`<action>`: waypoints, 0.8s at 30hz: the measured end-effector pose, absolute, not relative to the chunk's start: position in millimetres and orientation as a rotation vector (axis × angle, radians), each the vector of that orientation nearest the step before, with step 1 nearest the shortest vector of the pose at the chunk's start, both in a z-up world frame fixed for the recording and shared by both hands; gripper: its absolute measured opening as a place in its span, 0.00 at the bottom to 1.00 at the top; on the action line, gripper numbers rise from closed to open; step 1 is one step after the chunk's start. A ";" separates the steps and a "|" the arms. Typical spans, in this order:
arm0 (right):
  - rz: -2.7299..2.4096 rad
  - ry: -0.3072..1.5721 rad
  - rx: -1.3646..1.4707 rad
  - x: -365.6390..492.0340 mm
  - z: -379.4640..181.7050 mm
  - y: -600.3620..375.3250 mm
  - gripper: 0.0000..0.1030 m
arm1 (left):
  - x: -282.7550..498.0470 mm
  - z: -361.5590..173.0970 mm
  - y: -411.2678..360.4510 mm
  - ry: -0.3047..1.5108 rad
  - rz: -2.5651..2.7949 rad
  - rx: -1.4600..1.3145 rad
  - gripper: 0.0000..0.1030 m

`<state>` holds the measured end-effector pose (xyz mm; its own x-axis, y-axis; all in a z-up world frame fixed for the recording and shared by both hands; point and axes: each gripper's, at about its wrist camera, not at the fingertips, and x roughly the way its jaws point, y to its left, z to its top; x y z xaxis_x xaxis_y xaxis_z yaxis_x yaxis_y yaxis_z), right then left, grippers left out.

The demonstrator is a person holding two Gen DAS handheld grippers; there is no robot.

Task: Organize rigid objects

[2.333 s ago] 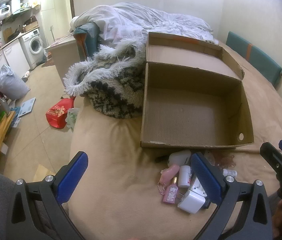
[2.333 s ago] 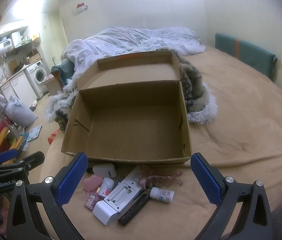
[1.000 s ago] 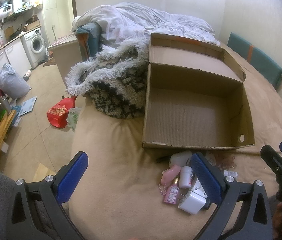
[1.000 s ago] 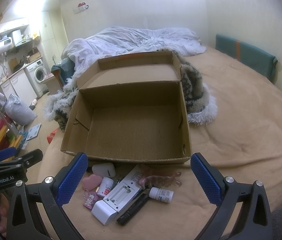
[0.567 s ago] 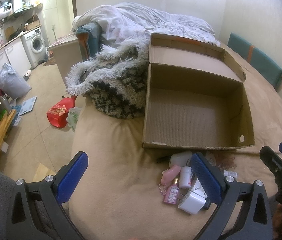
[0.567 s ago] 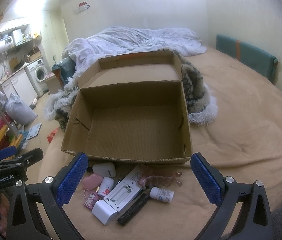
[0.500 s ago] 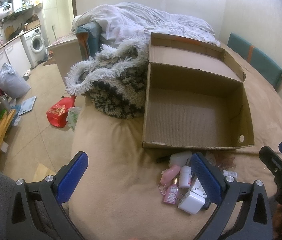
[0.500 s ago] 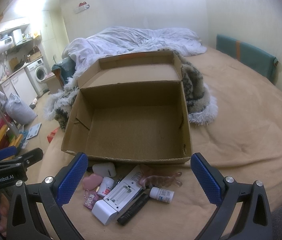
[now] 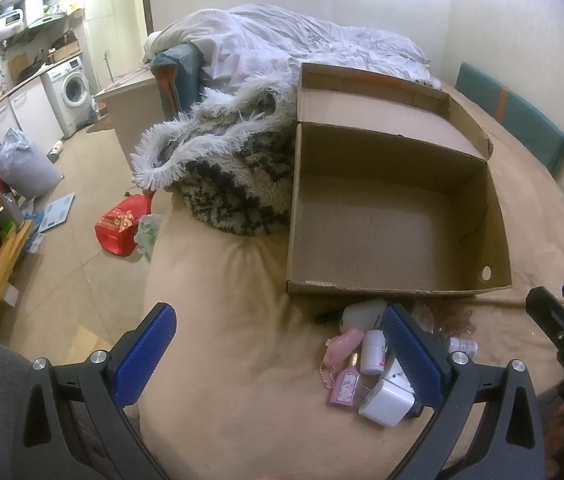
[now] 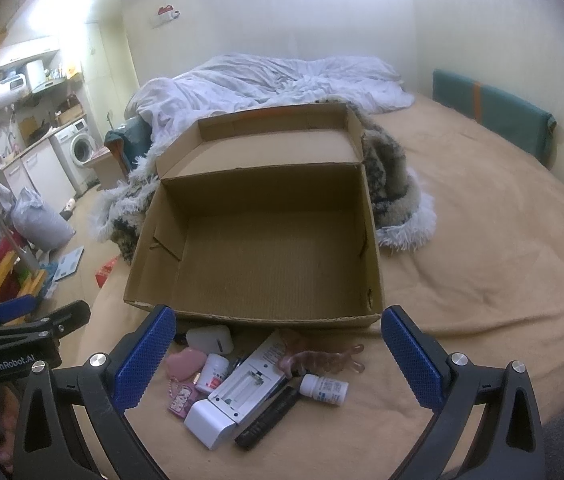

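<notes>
Left hand-held gripper [image 9: 279, 354]: mine, fingers wide apart, holding nothing, hovering over the bed [image 9: 241, 320] edge. Its right pad overlaps the pile in view.
Right hand-held gripper [image 10: 277, 354]: mine, fingers wide apart, holding nothing, centred over the pile.
Cardboard box [image 10: 265, 240]: open, nothing inside, lid flap back at 12 o'clock. Sits on the bed, just past the pile.
Pile: loose items on the bed at the box's 6 o'clock side, just beside its front wall.
White case [image 10: 209, 340]: nearest the box front, left end of the pile.
Pink pebble-shaped thing [image 10: 186, 362]: at 7 o'clock of the white case.
Small white jar [image 10: 213, 370]: just beside the pink one, at its 3 o'clock.
Pink keychain bottle [image 9: 344, 384]: at 6 o'clock of the jar, lying flat.
White battery holder [image 10: 249, 390]: lying diagonal, mid-pile, open side up.
White charger block [image 9: 386, 404]: closest item to me.
Black remote-like bar [image 10: 267, 418]: alongside the battery holder, at its 4 o'clock.
Pill bottle [image 10: 324, 388]: on its side, right end of the pile.
Pink hair clip [image 10: 318, 360]: between pill bottle and box front.
Shaggy throw [image 9: 225, 160]: against the box's left wall.
</notes>
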<state>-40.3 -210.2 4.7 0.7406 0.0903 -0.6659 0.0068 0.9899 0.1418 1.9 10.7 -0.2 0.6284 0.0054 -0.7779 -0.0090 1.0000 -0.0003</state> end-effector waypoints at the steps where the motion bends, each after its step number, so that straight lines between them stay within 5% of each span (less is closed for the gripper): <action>1: 0.047 0.736 0.139 -40.4 5.0 -210.1 1.00 | 2.4 0.1 10.6 0.894 0.009 -0.005 1.00; 17: 0.160 0.914 0.251 -9.1 0.9 -219.0 1.00 | 49.7 -30.8 27.0 1.137 0.004 -0.044 1.00; 24: 0.136 1.097 0.324 19.8 -42.6 -234.6 1.00 | 70.5 -77.4 7.8 1.310 -0.050 -0.089 0.86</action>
